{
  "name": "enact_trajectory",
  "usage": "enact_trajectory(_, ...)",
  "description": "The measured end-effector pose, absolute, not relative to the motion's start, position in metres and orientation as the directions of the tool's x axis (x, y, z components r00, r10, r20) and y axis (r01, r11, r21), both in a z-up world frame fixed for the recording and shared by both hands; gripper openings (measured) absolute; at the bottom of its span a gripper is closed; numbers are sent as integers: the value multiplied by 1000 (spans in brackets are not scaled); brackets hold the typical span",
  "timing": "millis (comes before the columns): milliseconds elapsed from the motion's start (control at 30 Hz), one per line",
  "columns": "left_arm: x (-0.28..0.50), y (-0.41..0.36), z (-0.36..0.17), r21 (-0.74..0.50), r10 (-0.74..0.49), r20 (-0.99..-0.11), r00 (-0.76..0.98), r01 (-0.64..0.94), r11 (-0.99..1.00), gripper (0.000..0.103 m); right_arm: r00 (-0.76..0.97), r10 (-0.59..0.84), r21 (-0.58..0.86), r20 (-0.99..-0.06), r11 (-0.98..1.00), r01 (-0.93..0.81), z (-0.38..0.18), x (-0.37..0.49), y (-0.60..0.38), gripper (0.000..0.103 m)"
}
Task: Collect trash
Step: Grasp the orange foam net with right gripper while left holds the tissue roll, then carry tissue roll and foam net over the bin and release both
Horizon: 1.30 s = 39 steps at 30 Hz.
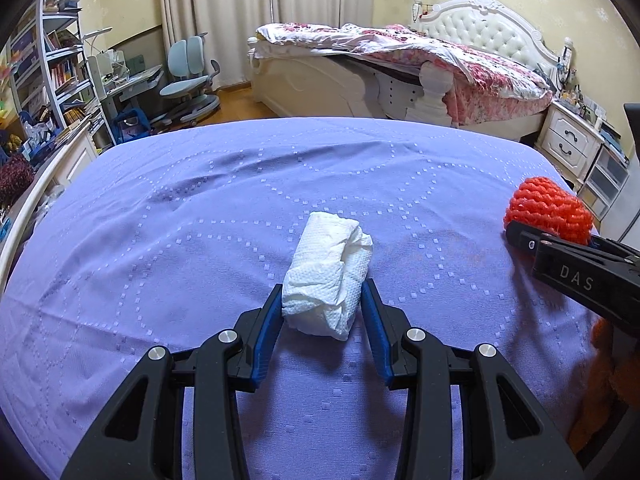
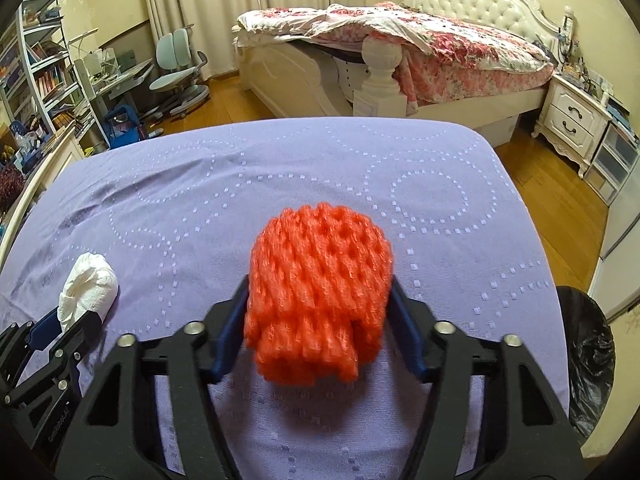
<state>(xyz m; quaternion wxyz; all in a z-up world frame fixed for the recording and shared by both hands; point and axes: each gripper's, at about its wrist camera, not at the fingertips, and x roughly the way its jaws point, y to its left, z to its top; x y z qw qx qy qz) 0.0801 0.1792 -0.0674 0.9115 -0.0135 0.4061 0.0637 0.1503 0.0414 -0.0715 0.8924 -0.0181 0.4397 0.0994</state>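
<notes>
A crumpled white paper wad (image 1: 328,272) sits between the blue pads of my left gripper (image 1: 322,292), which is shut on its near end over the purple bedsheet (image 1: 180,220). In the right wrist view the same wad (image 2: 88,284) and the left gripper (image 2: 60,328) show at the lower left. My right gripper (image 2: 318,292) is shut on an orange foam fruit net (image 2: 320,276), both pads against its sides, with a shadow on the sheet beneath. The net (image 1: 548,208) and the right gripper's fingers (image 1: 520,236) also appear at the right edge of the left wrist view.
A bin lined with a black bag (image 2: 588,352) stands off the sheet's right edge. Beyond the sheet's far edge are a white bed with a floral quilt (image 2: 420,52), a white nightstand (image 2: 572,120), a blue desk chair (image 1: 188,80) and bookshelves (image 1: 60,60) on the left.
</notes>
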Motion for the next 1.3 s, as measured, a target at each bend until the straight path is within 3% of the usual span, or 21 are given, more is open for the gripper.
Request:
enact_trajectory(133, 79, 179, -67, 28, 107, -741, 662, -129, 991, 41, 593, 169, 60, -787, 978, -198, -71, 148, 41, 47)
enact_trajectory(300, 77, 178, -66, 28, 106, -739, 665, -127, 992, 41, 592, 177, 67, -786, 977, -202, -72, 146, 40, 42)
enact_trajectory(1300, 22, 114, -63, -24, 10, -719, 695, -39, 999, 41, 615, 212, 98, -759, 972, -214, -59, 41, -22, 40)
